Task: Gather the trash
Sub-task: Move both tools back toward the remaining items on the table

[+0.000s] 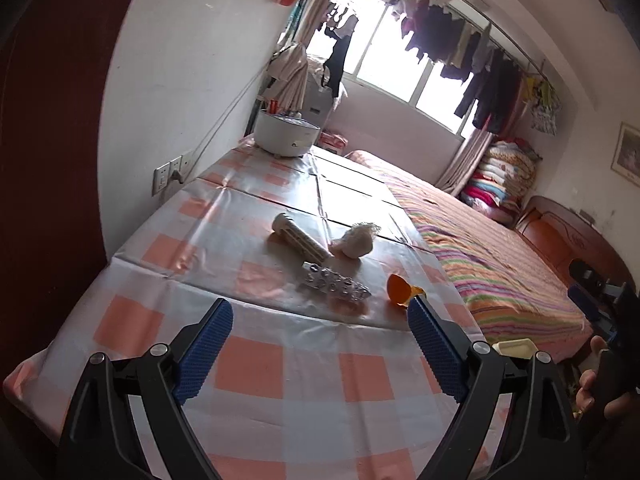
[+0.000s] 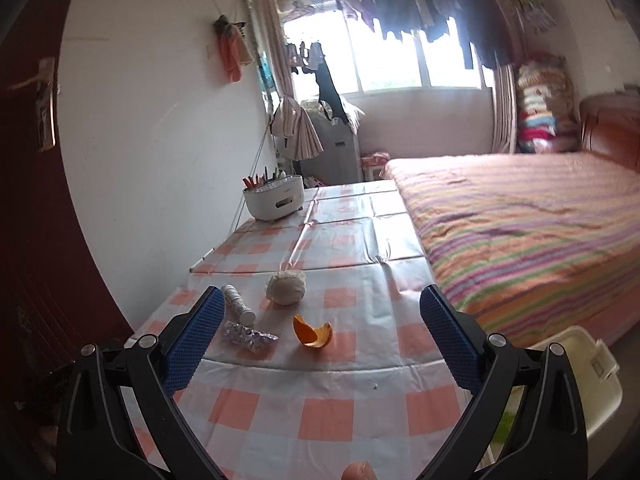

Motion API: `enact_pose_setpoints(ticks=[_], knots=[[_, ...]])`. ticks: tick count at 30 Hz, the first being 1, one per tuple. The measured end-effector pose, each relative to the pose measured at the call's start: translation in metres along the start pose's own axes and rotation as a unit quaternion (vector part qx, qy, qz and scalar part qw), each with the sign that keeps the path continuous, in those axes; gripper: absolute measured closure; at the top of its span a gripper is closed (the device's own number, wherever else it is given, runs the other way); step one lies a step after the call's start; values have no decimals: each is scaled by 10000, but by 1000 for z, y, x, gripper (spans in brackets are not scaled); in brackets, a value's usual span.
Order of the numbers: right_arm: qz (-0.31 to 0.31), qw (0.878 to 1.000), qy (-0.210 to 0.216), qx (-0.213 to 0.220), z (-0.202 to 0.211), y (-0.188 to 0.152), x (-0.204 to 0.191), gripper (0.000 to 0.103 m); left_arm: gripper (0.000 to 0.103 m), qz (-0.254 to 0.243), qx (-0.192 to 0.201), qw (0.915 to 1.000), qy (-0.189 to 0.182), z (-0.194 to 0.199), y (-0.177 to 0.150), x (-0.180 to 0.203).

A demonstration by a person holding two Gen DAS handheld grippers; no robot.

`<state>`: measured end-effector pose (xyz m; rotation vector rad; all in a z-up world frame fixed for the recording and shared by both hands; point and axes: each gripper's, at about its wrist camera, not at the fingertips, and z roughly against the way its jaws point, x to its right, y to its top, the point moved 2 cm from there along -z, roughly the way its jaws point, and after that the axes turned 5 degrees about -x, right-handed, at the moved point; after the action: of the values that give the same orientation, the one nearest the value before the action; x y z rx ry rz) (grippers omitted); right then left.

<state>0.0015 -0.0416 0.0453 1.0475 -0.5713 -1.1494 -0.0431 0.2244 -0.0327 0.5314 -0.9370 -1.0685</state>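
Four bits of trash lie on a table point(image 1: 280, 376) point(image 2: 320, 408) with an orange-and-white checked cloth: a white tube point(image 1: 301, 239) point(image 2: 238, 303), a crumpled white wad point(image 1: 354, 242) point(image 2: 286, 287), a silver blister pack point(image 1: 336, 286) point(image 2: 249, 335) and a piece of orange peel point(image 1: 400, 289) point(image 2: 313, 334). My left gripper point(image 1: 320, 320) hangs open over the cloth, short of the blister pack, nothing between its blue pads. My right gripper point(image 2: 322, 308) is open too, its jaws wide around the view of the peel and wad, holding nothing.
A white caddy with pens point(image 1: 286, 132) point(image 2: 274, 198) stands at the table's far end by the wall. A bed with a striped cover point(image 1: 500, 264) point(image 2: 532, 236) runs along the right side. A cream bin point(image 2: 580, 384) point(image 1: 514, 348) sits by the table's near right corner.
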Motion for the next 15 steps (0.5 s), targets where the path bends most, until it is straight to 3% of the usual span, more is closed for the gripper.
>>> enact_pose_setpoints(ticks=[4,7,11,15], knots=[[656,9976,-142,171,2,5,-40,7,16,289,95,9995,-12,14,-2,-27],[783,9969,-8,73,-8,4,-54,7,15,417,104,9991,2,19,-1,-40],[324,9979,340,-438,-48,4,-49,7,15,528,69,9986,72,21,0,-56],[24,9963,364,-777,-78,4,-34,6,14,594,-75,9982,92,18,-3,-68]])
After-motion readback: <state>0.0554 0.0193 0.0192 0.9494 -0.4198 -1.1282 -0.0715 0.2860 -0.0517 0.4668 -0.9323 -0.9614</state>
